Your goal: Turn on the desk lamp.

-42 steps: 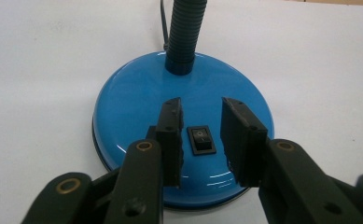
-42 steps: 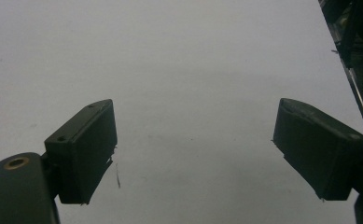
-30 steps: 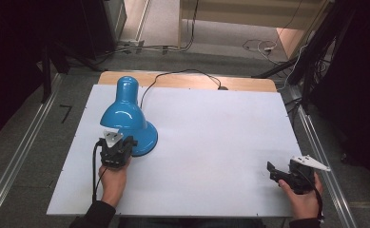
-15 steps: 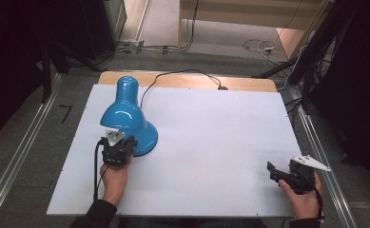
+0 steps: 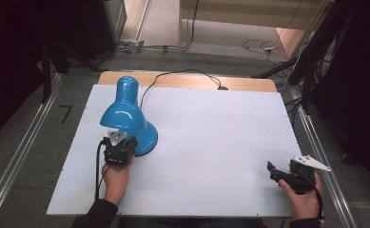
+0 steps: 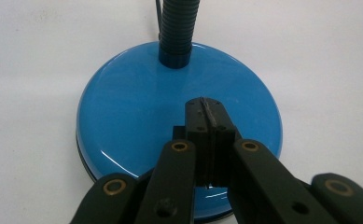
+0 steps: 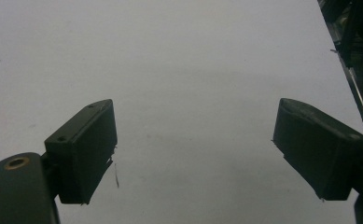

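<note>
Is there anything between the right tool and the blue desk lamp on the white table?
Nothing visible stands between them. The right tool is open near the table's right front corner, the blue desk lamp stands at the left, and bare white table lies between. The left tool is shut over the lamp's base.

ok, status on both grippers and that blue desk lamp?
Left gripper shut, tips over the blue desk lamp's round glossy base. Right gripper open, over bare white tabletop. Lamp upright, cord trailing back; nothing in the way.
</note>
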